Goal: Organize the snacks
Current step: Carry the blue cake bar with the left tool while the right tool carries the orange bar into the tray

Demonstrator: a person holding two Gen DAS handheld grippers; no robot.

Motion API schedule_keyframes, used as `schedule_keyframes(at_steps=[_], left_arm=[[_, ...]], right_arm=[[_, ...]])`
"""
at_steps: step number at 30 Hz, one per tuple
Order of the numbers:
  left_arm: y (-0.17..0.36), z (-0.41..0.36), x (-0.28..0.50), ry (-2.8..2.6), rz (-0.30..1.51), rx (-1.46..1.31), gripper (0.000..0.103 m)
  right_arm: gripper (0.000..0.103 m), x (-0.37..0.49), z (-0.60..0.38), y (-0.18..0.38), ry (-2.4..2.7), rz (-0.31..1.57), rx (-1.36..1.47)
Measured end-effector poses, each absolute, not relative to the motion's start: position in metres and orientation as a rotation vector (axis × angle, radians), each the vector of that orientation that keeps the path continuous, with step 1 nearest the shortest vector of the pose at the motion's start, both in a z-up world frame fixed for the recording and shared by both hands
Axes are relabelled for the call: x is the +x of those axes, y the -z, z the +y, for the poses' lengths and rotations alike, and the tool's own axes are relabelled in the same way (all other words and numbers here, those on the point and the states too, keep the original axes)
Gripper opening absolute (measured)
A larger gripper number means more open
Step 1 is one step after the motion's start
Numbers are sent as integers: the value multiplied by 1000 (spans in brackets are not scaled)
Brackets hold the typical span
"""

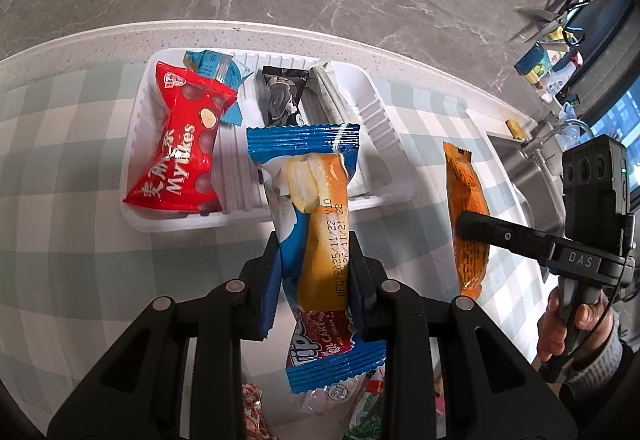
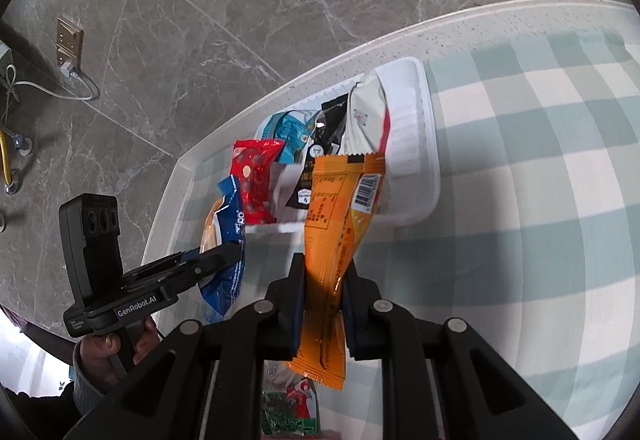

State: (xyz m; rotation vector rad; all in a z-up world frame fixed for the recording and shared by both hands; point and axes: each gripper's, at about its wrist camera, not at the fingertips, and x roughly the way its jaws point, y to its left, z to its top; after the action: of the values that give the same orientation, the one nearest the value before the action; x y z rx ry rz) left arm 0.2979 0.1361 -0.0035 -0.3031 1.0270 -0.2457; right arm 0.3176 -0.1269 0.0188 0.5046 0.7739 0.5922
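The left gripper (image 1: 314, 272) is clamping a blue-and-white cake packet (image 1: 316, 240) at mid-length, holding it above the near edge of the white tray (image 1: 384, 120). The right gripper (image 2: 323, 280) is pinching an orange snack packet (image 2: 340, 224) the same way, lifted over the checked tablecloth (image 2: 520, 200) just in front of the tray. A person's hand (image 1: 568, 324) is gripping the right tool's handle.

Inside the tray, a red Mylikes bag (image 1: 180, 144) is lying in the left compartment with a teal packet (image 1: 216, 68) behind it, and a black packet (image 1: 282, 96) and a pale wrapper (image 1: 332, 96) are leaning together further right. More wrappers are showing below both grippers, too hidden to name.
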Motion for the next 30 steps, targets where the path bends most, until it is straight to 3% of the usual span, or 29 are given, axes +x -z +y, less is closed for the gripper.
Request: schedule_keyframes(at_steps=[30], left_arm=[[3, 141, 391, 225, 1020, -242, 26]], right_arm=[[18, 409, -123, -41, -538, 769, 386]])
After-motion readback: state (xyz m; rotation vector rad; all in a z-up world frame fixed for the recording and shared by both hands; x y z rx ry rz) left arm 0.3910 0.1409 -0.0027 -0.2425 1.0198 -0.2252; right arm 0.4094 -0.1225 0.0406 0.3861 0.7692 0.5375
